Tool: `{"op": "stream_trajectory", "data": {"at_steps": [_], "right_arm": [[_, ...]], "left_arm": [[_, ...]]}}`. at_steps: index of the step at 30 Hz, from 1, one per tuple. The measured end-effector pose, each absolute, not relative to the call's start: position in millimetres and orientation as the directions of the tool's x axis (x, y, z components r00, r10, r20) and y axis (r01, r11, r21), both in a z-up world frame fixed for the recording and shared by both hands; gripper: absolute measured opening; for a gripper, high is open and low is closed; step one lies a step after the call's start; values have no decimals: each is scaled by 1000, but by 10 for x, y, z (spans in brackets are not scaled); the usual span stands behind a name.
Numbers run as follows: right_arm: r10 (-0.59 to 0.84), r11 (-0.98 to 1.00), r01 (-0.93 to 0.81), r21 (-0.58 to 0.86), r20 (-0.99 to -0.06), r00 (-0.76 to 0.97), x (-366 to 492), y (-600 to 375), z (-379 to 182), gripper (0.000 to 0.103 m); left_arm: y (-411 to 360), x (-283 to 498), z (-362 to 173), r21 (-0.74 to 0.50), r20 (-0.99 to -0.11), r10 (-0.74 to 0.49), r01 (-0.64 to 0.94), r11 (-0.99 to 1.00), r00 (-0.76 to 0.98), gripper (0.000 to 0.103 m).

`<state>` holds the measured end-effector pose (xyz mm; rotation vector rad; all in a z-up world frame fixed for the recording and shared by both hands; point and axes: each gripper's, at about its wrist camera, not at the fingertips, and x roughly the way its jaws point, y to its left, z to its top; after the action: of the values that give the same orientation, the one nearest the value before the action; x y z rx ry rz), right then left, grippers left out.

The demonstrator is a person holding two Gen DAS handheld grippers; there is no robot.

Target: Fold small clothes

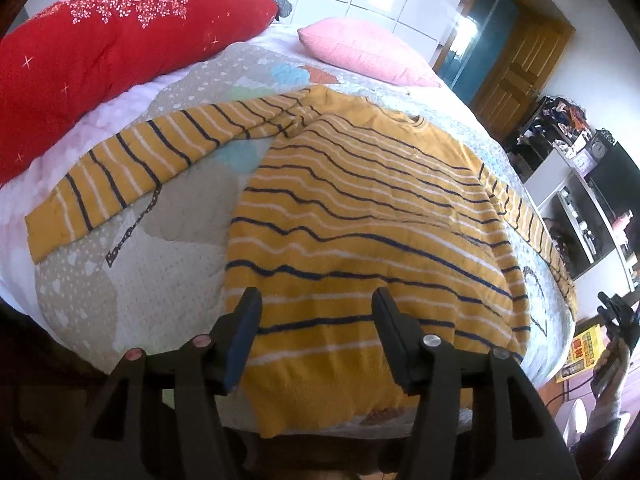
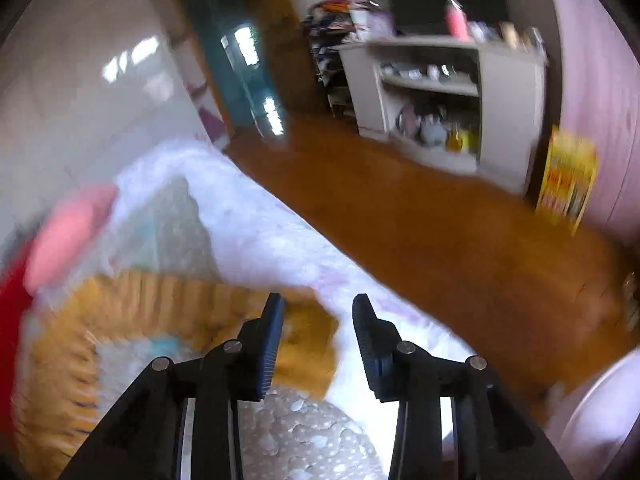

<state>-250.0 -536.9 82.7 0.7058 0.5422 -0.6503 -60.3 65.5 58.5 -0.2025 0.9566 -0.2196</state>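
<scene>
Flat on the patterned quilt (image 1: 168, 264), a yellow striped sweater (image 1: 360, 216) is seen spread front-down or front-up (which cannot be told), hem toward the left wrist camera, neckline (image 1: 416, 120) toward the far end of the bed. One sleeve (image 1: 132, 168) is laid out to the left across the quilt, its cuff lying close to the white sheet (image 1: 24, 200) at the bed's left margin. The other sleeve (image 1: 532, 224) is run along the right edge of the bed, its cuff end draped at the brink.

The left gripper (image 1: 316, 308) is held over the hem, fingers spread wide, nothing pinched; the hem is seen between the two pads. Bare quilt is left open between the body of the sweater and the left sleeve.

The right gripper (image 2: 319, 312) is held above the right side of the bed, fingers apart, nothing gripped. The right wrist view is blurred. Just beyond and left of its left finger (image 2: 272, 332), a yellow sleeve end (image 2: 308, 344) is made out on the bedding; contact cannot be told. To the right, past the white bed edge (image 2: 280, 240), open wooden floor (image 2: 420, 220) is seen up to a white shelf unit (image 2: 440, 92) and a doorway (image 2: 236, 64).

At the head of the bed a red pillow (image 1: 100, 52) and a pink pillow (image 1: 360, 52) are noted, well apart from the sweater's neckline. A yellow box (image 2: 568, 184) is stood on the floor by the wall.
</scene>
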Motion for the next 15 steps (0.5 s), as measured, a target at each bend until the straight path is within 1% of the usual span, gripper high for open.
{"op": "stream_trajectory", "data": {"at_steps": [3,6,9,11,12,13,15], "right_arm": [[-286,570,651,501,-622,729,-2636,-5330,647,52],[-205,527,609,593,-607,768,-2677,-5364,448,53],[-127,460,522,718,-529,839,-2559,-5447,314,54],[-87,401,465,789,-473,877,-2434,-5558,300,54],[-62,374,458,807,-471,880,-2303,-5625,276,56],[-43,356,481,802,-500,865,-2139,-5683,239,58],[-8,305,561,770,-587,810,-1853,-5779,126,59]], "left_arm": [[626,-577,555,-263,-793,-273,97,960,545,58],[580,-579,559,-264,-793,-281,111,958,541,59],[535,-594,560,-253,-794,-276,118,960,542,62],[522,-593,542,-255,-797,-276,114,960,537,63],[518,-592,528,-260,-799,-278,111,959,532,63],[512,-592,517,-264,-802,-281,108,958,528,63],[498,-597,501,-273,-804,-288,107,956,520,63]]}}
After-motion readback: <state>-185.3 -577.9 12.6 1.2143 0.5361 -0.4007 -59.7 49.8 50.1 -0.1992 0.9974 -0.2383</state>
